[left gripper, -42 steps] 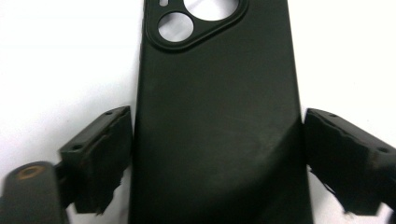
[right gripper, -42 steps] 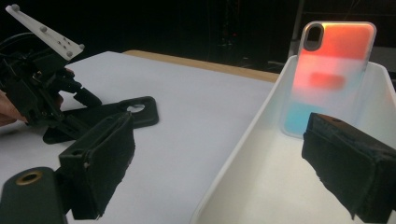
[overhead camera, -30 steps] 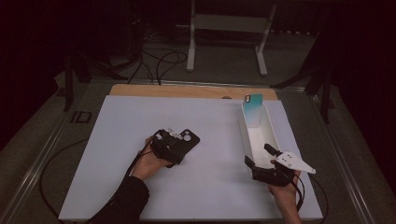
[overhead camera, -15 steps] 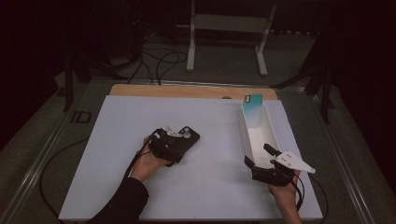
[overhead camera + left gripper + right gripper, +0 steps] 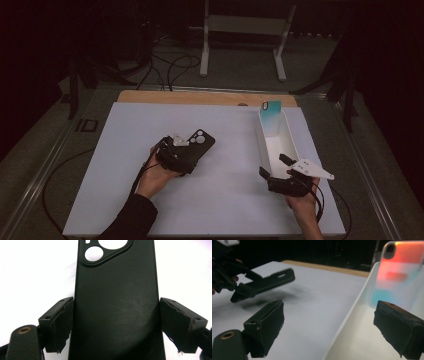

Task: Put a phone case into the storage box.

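The white bin [image 5: 276, 145] is taken as the landmark: a long narrow tray set lengthwise on the white table mat [image 5: 125, 200], with a teal-tinted phone case [image 5: 270, 114] stood upright against its far end wall. Well to the left of the bin, the black phone case [image 5: 196, 146] is seen lifted clear of the mat, its shadow cast below it in the right gripper view. It is clamped across its width by the left gripper [image 5: 116, 322], both pads pressed to its long edges. Its long axis is run slantwise, camera cut-outs at the far end, pointed up and toward the bin's far end. Between case and bin, bare mat is seen, nothing in the way. At the bin's near end the right gripper [image 5: 274, 167] is held released, jaws spread astride the bin's left wall, nothing gripped.
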`<action>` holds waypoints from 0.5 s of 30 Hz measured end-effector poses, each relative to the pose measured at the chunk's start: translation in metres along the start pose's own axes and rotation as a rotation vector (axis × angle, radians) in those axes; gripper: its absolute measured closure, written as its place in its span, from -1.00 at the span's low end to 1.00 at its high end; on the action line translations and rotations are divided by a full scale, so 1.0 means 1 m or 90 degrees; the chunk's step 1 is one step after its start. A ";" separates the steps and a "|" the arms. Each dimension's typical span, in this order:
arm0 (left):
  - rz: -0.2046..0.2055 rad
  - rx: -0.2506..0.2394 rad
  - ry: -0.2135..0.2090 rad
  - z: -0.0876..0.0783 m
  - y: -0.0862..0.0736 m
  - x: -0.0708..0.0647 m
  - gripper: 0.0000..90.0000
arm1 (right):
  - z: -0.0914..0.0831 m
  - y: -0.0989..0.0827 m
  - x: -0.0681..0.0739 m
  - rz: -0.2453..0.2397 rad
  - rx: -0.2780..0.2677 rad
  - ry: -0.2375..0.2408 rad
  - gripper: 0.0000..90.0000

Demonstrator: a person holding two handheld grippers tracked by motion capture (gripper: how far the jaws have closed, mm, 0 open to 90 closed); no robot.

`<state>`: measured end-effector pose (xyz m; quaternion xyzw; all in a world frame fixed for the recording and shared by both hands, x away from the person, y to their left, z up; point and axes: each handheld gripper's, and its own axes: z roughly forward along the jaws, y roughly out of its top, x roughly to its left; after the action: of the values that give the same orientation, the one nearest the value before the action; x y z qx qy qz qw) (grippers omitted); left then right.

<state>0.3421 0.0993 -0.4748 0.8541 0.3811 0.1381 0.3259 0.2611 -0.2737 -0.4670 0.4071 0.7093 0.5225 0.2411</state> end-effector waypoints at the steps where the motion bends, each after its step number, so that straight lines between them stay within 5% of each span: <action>1: 0.001 -0.006 0.001 -0.002 0.000 -0.001 -0.64 | 0.001 0.001 0.000 0.001 0.005 -0.001 -0.79; 15: 0.043 -0.085 0.000 -0.033 0.007 -0.027 -0.64 | 0.016 0.030 0.008 0.016 0.019 0.041 -0.79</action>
<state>0.3119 0.0903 -0.4448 0.8429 0.3420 0.1742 0.3772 0.2787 -0.2548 -0.4431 0.4025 0.7193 0.5276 0.2057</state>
